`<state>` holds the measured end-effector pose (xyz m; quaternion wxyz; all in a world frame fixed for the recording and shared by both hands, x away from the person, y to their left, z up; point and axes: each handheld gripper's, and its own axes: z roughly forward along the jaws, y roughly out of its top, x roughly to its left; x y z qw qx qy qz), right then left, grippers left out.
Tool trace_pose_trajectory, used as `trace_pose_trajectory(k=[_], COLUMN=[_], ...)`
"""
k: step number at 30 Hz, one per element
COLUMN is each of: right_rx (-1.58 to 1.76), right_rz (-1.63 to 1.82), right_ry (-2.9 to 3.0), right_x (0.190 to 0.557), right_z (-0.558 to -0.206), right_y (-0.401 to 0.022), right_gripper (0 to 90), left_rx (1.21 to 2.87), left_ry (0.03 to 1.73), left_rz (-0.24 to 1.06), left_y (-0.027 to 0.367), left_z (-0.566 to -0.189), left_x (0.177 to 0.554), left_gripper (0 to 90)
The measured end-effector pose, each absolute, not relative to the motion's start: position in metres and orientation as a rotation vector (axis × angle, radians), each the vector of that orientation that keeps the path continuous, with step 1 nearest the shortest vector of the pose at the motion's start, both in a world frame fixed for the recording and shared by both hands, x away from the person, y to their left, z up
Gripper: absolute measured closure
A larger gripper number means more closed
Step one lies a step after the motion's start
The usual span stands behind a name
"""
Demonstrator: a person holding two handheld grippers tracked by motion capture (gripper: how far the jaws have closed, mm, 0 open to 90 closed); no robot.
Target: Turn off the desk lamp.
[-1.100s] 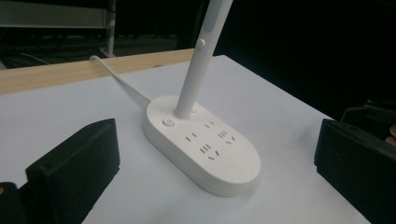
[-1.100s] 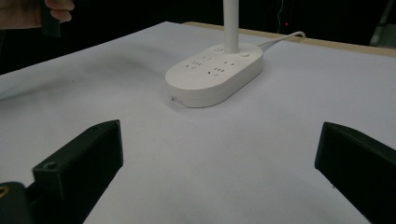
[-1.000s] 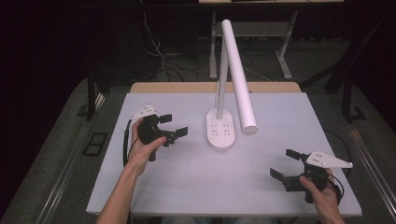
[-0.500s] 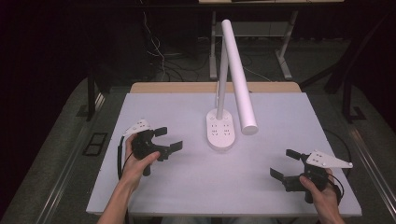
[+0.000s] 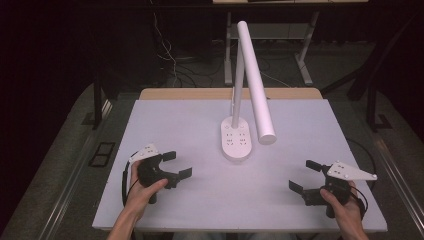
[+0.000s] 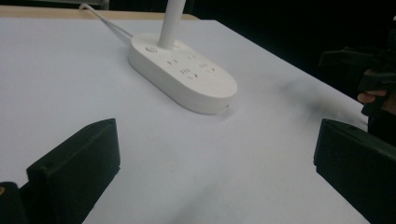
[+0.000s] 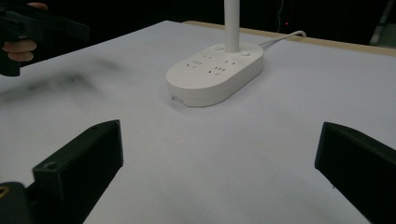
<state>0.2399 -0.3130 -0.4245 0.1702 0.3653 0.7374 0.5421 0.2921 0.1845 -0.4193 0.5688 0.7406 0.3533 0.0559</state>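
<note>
A wide white table (image 5: 175, 125) carries everything here, and the lamp is the landmark on it. The desk lamp (image 5: 237, 142) stands on the middle of the table, a little toward the far edge; its oval white base with sockets on top (image 6: 184, 72) lies flat, a thin post rises from the far end of the base, and a long white tube head (image 5: 256, 82) slopes down from the top of the post to the right side of the base, ending above the table just beside it. A white cord (image 6: 105, 21) leaves the far end of the base and runs toward the far edge. The left gripper (image 5: 175, 165) is near the table's front edge, to the left of the lamp base and nearer to the person, held in the left hand (image 5: 142, 192); its jaws are spread wide with only bare table between them, and they face toward the base. The right gripper (image 5: 306, 176) is to the right of the lamp base, also near the front edge, held in the right hand (image 5: 345, 205); its jaws stand wide apart too and grip nothing. Both grippers are well apart from the lamp and touch nothing on the table.
</note>
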Motion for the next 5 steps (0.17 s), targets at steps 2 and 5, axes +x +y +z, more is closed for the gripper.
trace_pose_trajectory(k=[2, 5], right_rx=[1.036, 1.036], right_rz=[1.540, 1.541], right_ry=[2.095, 2.095], right_x=[0.2400, 0.2405], right_z=[-0.4245, -0.4246], right_y=[-0.3129, -0.3127], right_gripper=[0.9, 0.9], left_rx=[1.740, 1.731], left_ry=[0.833, 0.824], left_rz=[0.127, 0.131], left_y=[0.1848, 0.1845], left_z=[-0.4209, -0.4189], left_x=[0.2901, 0.2891], left_gripper=[0.0, 0.0])
